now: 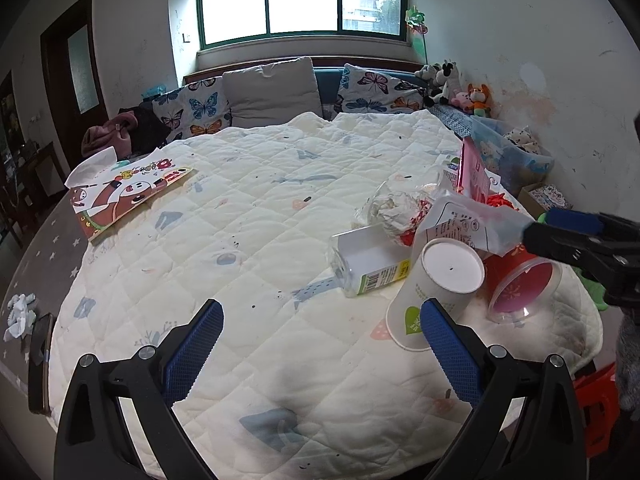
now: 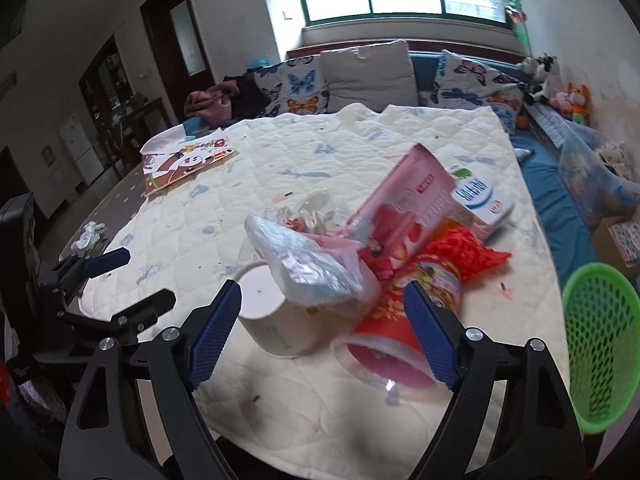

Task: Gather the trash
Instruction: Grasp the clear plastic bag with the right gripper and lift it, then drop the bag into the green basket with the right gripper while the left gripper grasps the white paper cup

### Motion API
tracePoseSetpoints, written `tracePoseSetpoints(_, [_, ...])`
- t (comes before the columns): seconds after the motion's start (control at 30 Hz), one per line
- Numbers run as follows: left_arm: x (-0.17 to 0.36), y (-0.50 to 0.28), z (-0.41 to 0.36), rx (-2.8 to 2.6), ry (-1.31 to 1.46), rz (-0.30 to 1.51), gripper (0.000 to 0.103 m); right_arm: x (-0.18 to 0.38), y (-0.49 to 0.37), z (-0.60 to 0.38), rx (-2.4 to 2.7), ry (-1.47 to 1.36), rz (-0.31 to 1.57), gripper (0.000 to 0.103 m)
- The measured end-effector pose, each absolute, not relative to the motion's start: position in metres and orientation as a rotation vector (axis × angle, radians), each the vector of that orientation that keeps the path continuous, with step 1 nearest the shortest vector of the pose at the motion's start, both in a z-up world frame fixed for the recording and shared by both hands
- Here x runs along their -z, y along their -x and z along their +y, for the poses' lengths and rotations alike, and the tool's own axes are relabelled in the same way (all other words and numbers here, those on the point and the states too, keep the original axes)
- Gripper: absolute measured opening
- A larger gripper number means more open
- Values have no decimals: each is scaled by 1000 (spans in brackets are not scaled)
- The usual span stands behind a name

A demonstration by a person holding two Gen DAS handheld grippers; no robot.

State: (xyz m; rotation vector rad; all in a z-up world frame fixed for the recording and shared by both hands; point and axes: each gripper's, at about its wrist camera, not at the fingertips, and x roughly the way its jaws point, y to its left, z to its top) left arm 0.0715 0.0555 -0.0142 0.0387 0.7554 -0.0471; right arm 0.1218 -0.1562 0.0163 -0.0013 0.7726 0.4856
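Both grippers open, holding nothing: right gripper [image 2: 322,312] over plastic wrapper [image 2: 308,258], green basket [image 2: 600,344] nearby for drop; left gripper [image 1: 322,344] idle beside paper cup [image 1: 436,292].

Green basket [image 2: 600,344] cut off by right edge. Plastic wrapper [image 2: 308,256] and red cup [image 2: 396,320] motion-blurred. Wrapper hides white paper cup's [image 2: 276,312] far rim. Print on wrapper unreadable.
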Motion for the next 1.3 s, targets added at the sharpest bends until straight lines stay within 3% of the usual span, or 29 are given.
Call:
tracePoseSetpoints(0.17, [27,-74,55,93,-16,789,96,-3,-142,-138,-487,73,797,76])
tracePoseSetpoints(0.33, [38,-74,43,147,-30,798,96,6,-153,-141,-483,76,823,56])
tracePoseSetpoints(0.47, [45,-78,34,190,-23,799,96,-1,-150,-152,-493,36,806,49])
tracePoseSetpoints(0.9, [57,-97,-6,311,-63,770,94,-52,-124,-202,-528,-147,701,48])
tracePoseSetpoints(1.0, [59,-103,-10,329,-54,773,83,-63,-114,-212,-522,-163,673,48])
tracePoseSetpoints(1.3, [64,-111,-16,364,-45,781,65,-82,-89,-249,-451,-176,618,48])
